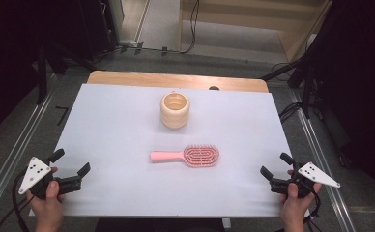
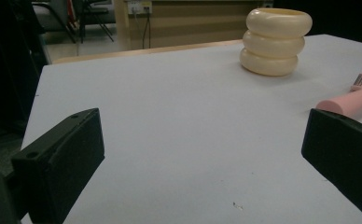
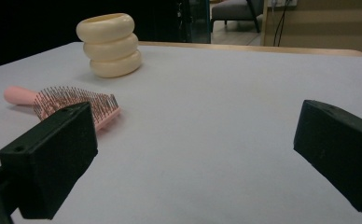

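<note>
White table (image 1: 103,125), cream cup (image 1: 175,110), pink hairbrush (image 1: 190,155)

In the left gripper view, the hairbrush (image 2: 356,95) is cut off by the right edge, with only its handle end and a few bristles visible. In the right gripper view, the near jaw hides part of the brush head. The cup's (image 1: 175,110) interior is too shadowed to tell contents.

Left gripper (image 1: 70,162), lower left of frame: hand-held, jaws wide apart. Right gripper (image 1: 275,164), lower right: same.
</note>
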Demonstrator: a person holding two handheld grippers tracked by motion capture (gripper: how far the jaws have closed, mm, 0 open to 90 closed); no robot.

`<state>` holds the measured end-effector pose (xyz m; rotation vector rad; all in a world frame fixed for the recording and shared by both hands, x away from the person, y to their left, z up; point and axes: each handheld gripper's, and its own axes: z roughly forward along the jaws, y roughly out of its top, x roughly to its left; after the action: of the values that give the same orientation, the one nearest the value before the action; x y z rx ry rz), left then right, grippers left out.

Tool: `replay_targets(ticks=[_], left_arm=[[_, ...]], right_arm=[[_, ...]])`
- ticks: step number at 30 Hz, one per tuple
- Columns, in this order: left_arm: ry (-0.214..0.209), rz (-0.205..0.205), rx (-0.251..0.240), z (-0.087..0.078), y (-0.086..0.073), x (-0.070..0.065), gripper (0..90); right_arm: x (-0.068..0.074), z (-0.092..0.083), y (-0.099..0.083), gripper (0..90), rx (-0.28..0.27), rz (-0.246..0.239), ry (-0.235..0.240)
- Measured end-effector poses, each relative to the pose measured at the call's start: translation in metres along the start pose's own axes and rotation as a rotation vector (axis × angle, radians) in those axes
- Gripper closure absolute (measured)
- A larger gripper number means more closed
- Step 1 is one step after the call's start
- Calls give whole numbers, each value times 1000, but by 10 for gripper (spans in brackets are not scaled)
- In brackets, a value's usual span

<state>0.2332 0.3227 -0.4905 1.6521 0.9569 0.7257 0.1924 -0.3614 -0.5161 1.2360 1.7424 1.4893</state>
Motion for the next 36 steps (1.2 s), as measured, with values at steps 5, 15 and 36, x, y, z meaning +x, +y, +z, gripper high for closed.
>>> replay_targets(ticks=[5,15,36], left_arm=[[-2,44,15,2,6,-7,0],[-53,56,33,9,28,-20,0],[-114,83,60,33,63,-42,0]], right_arm=[[0,0,0,0,2,2,5],[0,2,-1,0,0,-3,-6],[2,6,-2,0,4,-23,32]])
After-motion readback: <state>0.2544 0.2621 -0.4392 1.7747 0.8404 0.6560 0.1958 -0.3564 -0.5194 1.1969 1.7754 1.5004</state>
